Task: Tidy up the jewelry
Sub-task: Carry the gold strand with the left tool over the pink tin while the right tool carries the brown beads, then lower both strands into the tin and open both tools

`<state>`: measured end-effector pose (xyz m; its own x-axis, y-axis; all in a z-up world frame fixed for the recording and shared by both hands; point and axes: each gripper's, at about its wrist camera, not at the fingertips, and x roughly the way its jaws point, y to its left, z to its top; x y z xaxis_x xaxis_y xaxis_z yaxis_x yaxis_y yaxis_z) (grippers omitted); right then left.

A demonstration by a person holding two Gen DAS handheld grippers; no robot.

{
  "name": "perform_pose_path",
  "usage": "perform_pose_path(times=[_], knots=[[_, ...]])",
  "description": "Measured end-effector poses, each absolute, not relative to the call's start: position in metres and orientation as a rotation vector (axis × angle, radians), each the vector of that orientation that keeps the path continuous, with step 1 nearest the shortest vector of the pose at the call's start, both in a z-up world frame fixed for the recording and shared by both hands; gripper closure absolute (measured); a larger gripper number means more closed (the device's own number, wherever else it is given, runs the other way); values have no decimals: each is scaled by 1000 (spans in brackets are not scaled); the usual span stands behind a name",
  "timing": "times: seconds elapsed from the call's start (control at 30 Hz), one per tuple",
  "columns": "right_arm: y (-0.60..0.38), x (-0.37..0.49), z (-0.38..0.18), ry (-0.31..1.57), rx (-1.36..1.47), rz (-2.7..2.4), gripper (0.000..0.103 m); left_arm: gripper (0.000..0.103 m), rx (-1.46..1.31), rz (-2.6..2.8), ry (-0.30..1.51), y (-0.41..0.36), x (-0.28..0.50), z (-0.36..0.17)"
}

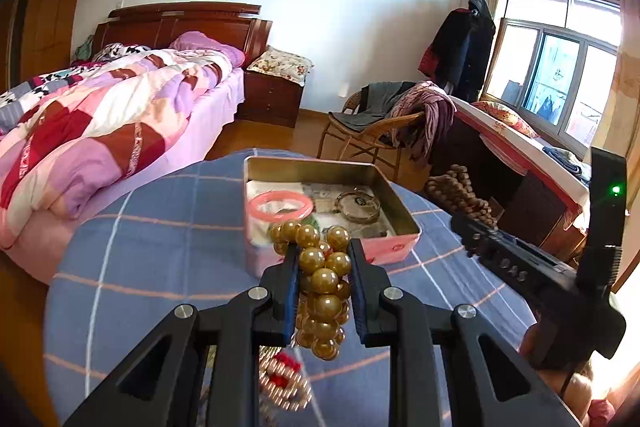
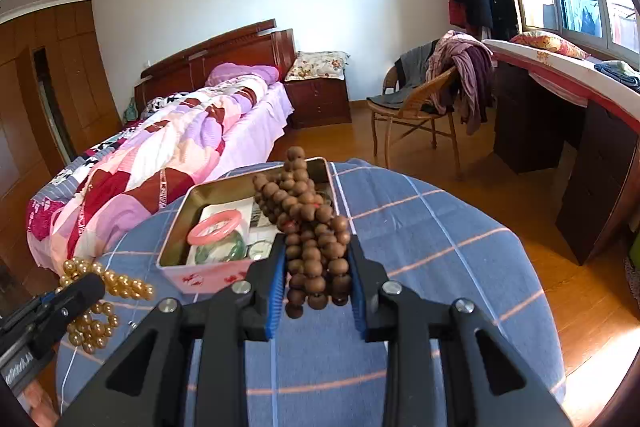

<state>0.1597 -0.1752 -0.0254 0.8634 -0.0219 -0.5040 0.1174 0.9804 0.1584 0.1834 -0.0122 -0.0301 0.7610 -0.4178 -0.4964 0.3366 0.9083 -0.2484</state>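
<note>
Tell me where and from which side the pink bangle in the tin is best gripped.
Judging by its pose, grip the pink bangle across its band on the near arc, coming from above. It lies roughly flat in the open tin, partly over a green bangle, and the tin's walls block a level approach. One jaw inside the ring, one outside. Both grippers are now occupied with beads.

Your left gripper (image 1: 323, 255): black, blue-padded fingers (image 1: 289, 283) closed narrowly on a bunch of gold pearl beads (image 1: 324, 281), pointing forward and slightly down. Your right gripper (image 2: 318, 259): same build, pads clamped on a cluster of brown wooden beads (image 2: 310, 227), angled likewise. Both are raised side by side, well apart; your bare hand shows beneath the right tool.
</note>
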Motion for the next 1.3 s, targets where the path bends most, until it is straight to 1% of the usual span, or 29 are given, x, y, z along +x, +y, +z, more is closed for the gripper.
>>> perform_pose_path(times=[0.33, 0.77, 1.1, 1.3], knots=[[-179, 197, -36, 545, 170, -109, 72, 81, -125, -404, 545, -40, 225, -33], [-176, 243, -37, 546, 95, -140, 72, 81, -188, -326, 547, -51, 287, -42], [-160, 268, -54, 593, -14, -119, 72, 81, -192, -303, 612, -53, 299, -61], [-159, 270, -61, 630, -46, -97, 72, 81, -139, -285, 608, -60, 300, -62]])
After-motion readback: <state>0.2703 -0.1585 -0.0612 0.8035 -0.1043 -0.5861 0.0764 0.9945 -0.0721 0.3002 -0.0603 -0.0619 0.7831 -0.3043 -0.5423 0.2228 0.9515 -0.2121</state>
